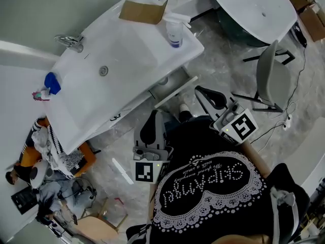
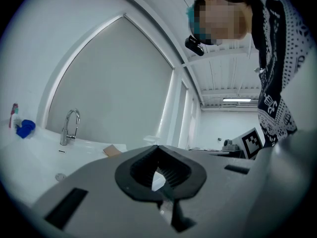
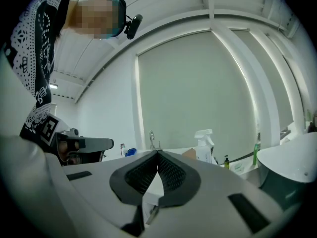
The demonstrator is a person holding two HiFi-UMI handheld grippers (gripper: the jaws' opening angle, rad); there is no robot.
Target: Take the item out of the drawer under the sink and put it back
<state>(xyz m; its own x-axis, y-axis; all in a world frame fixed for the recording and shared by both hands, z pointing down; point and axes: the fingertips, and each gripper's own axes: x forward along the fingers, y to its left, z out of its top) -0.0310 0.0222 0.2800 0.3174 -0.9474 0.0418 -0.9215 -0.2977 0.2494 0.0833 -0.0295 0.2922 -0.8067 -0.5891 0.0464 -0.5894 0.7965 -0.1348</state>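
The white sink unit [image 1: 127, 60] runs across the head view, with a faucet [image 1: 68, 42] at its left. Below its near edge shows the drawer's pale front [image 1: 175, 90]; its inside is hidden. My left gripper [image 1: 154, 114] is held level a little short of that edge, its jaws shut with nothing between them. To the right, my right gripper [image 1: 199, 90] sits close to the drawer's front, also shut and empty. In the left gripper view the left gripper [image 2: 157, 147] points over the basin, and in the right gripper view the right gripper [image 3: 157, 153] faces the counter.
On the counter stand a cardboard box [image 1: 143, 11], a spray bottle [image 1: 174, 32] and a blue object [image 1: 52, 83]. A round white table [image 1: 254, 6] and a grey chair [image 1: 269, 75] are at the right. A person sits on the floor [image 1: 30, 172] at lower left.
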